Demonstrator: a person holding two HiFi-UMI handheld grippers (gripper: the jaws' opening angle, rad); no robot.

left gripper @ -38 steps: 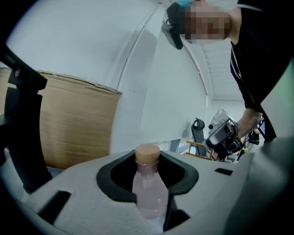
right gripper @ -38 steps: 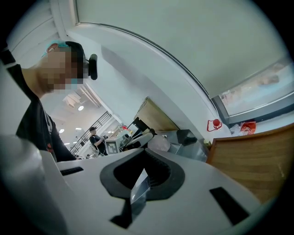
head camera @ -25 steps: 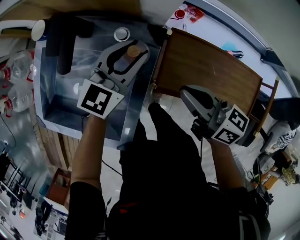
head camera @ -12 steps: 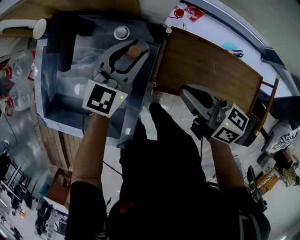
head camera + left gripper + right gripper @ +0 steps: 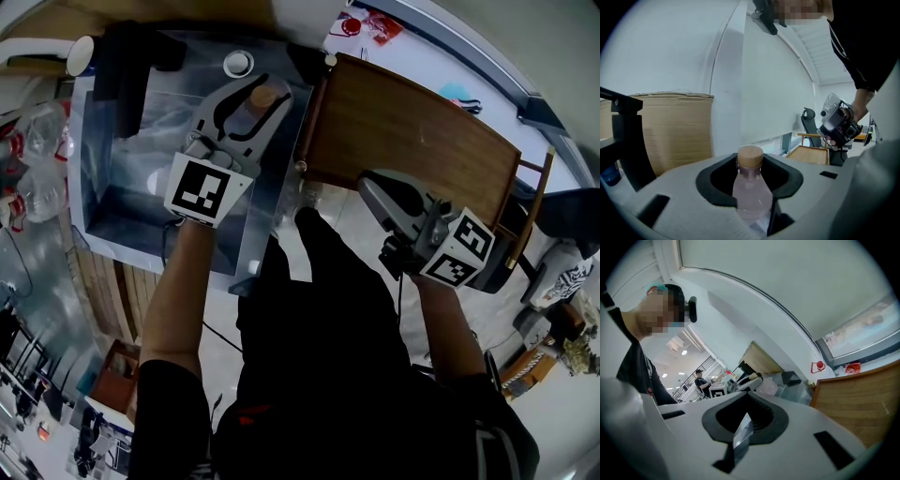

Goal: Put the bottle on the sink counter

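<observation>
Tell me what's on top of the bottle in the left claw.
A round, light wooden-looking cap sits on the neck of the clear bottle. The left claw covers the bottle's lower body, so its base is hidden.

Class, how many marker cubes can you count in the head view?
2. One marker cube sits on the left gripper, over the sink; the other on the right gripper, near the table. None looks hidden.

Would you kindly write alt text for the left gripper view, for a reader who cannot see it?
The left gripper is closed on an upright clear bottle with a tan cap. Behind it stand a white wall and a tan panel; at right, a person's hand holds the right gripper.
</observation>
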